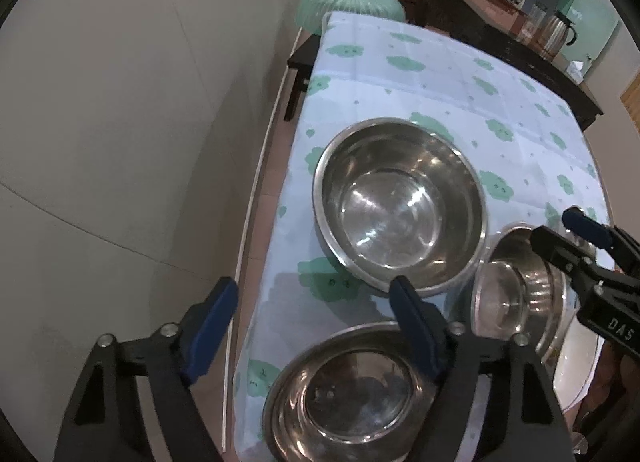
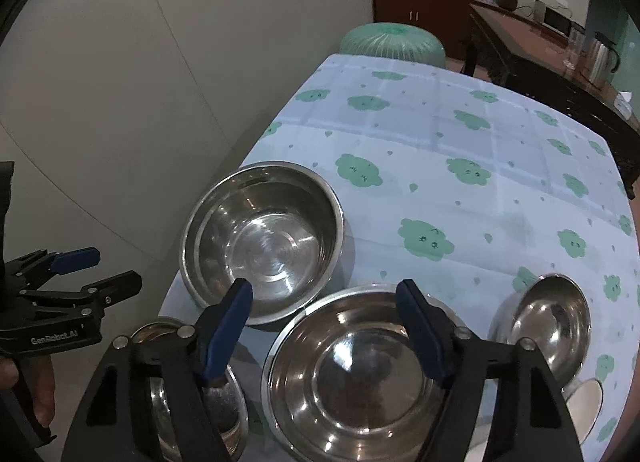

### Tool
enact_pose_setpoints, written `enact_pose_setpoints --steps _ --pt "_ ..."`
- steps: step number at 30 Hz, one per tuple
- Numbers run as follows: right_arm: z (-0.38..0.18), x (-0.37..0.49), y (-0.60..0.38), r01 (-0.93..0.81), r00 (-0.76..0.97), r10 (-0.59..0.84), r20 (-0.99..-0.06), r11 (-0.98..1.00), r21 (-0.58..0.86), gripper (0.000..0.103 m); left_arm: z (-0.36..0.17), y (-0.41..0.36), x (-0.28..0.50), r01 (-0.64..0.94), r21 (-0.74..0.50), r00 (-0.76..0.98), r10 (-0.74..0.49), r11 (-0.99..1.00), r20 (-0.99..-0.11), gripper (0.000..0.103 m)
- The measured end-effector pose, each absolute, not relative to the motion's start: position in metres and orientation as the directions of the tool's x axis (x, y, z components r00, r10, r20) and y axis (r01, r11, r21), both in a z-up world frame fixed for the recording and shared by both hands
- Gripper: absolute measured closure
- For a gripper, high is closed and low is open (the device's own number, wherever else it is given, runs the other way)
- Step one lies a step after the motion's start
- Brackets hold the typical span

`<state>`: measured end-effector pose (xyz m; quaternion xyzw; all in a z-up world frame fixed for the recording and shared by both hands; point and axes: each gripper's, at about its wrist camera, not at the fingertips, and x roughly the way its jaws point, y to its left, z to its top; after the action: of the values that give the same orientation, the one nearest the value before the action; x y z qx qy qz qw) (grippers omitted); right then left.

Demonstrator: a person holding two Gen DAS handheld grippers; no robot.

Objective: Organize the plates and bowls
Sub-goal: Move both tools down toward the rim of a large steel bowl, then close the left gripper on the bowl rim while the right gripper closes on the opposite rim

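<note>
The left hand-held gripper (image 1: 312, 326) has its two blue fingers spread wide and holds nothing. It hangs over the left edge of the tabletop (image 1: 460, 74). Its right finger (image 1: 416, 330) sits above the rim of a steel bowl (image 1: 348, 394) at 6 o'clock in the left wrist view.

The right hand-held gripper (image 2: 324, 326) is spread wide too, with nothing between its fingers. It hangs over a wide steel bowl (image 2: 352, 374) that sits just under it with its open side up.

At 11 o'clock from that bowl stands the big deep bowl (image 2: 264, 242), open side up, near the left edge of the tabletop. The two bowls are so close that I cannot tell if they touch.

At 3 o'clock in the right wrist view a small bowl (image 2: 548, 322) is tipped, with its mouth facing this camera. At 7 o'clock another bowl (image 2: 224, 414) shows partly behind the left finger.

The cloth (image 2: 460, 142) is pale blue with green clouds. A green stool (image 2: 394, 42) stands past the far end.
</note>
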<state>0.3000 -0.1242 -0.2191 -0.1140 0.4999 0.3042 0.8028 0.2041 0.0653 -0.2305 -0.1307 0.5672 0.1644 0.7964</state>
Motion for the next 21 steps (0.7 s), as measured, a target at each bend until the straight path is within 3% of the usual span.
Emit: enact_pose_setpoints --steps 4,7,11,14,21 --pt "-0.231 0.314 -0.114 -0.616 0.294 0.352 -0.888 0.781 0.106 0.028 -0.243 0.07 0.217 -0.417 -0.012 0.28 0.115 0.909 -0.953 0.04" --pt "-0.243 0.324 -0.107 -0.619 0.272 0.328 -0.904 0.779 0.096 0.035 -0.253 0.075 0.227 -0.428 -0.024 0.259 0.097 0.904 -0.961 0.048" --pt "-0.26 0.34 -0.1 -0.616 0.238 0.313 -0.919 0.781 0.106 0.037 -0.265 0.079 0.238 -0.441 -0.026 0.237 0.089 0.897 -0.968 0.05" --pt "-0.27 0.35 -0.094 -0.613 0.22 0.3 -0.928 0.783 0.108 0.043 -0.274 0.085 0.244 -0.46 -0.031 0.214 0.077 0.888 -0.974 0.06" --pt "-0.285 0.365 -0.083 -0.62 0.194 0.288 -0.938 0.777 0.11 0.048 -0.282 0.089 0.252 -0.476 -0.036 0.198 0.067 0.879 -0.978 0.061"
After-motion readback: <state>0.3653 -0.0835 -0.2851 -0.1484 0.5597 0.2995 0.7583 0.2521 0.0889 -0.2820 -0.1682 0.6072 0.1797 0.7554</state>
